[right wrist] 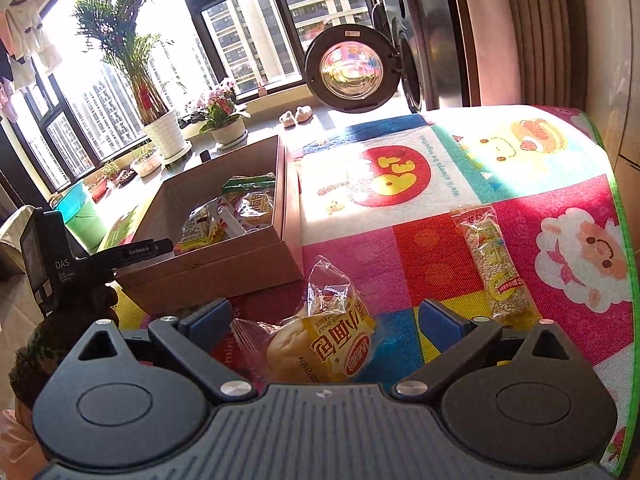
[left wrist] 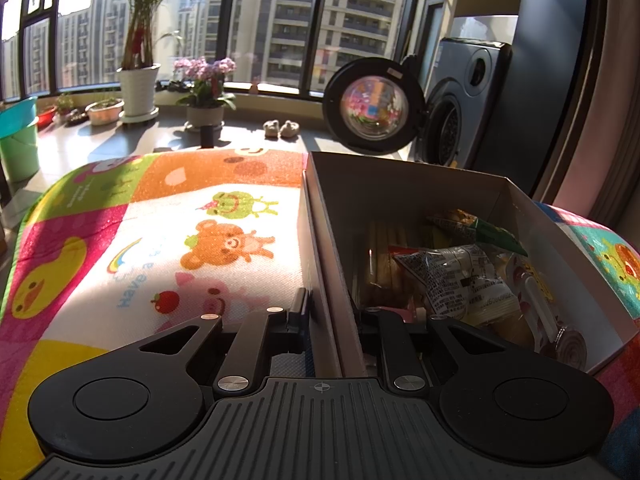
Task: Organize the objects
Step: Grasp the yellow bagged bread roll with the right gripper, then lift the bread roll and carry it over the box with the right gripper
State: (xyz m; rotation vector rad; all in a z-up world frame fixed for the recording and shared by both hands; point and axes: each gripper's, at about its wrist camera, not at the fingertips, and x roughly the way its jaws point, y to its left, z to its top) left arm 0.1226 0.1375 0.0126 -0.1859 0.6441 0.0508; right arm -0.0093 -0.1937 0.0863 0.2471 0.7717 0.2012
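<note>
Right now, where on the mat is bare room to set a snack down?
Bare: the mat left of the cardboard box, and the stretch beyond the grain bar. Crowded: the box's inside, full of packets, and around the bread bun between the right gripper's open fingers.

The near corner of the cardboard box is disappearing behind the left gripper. The right gripper is covering the near end of the bread packet. Deeper snack packets are lying overlapped, their print staying unreadable.
</note>
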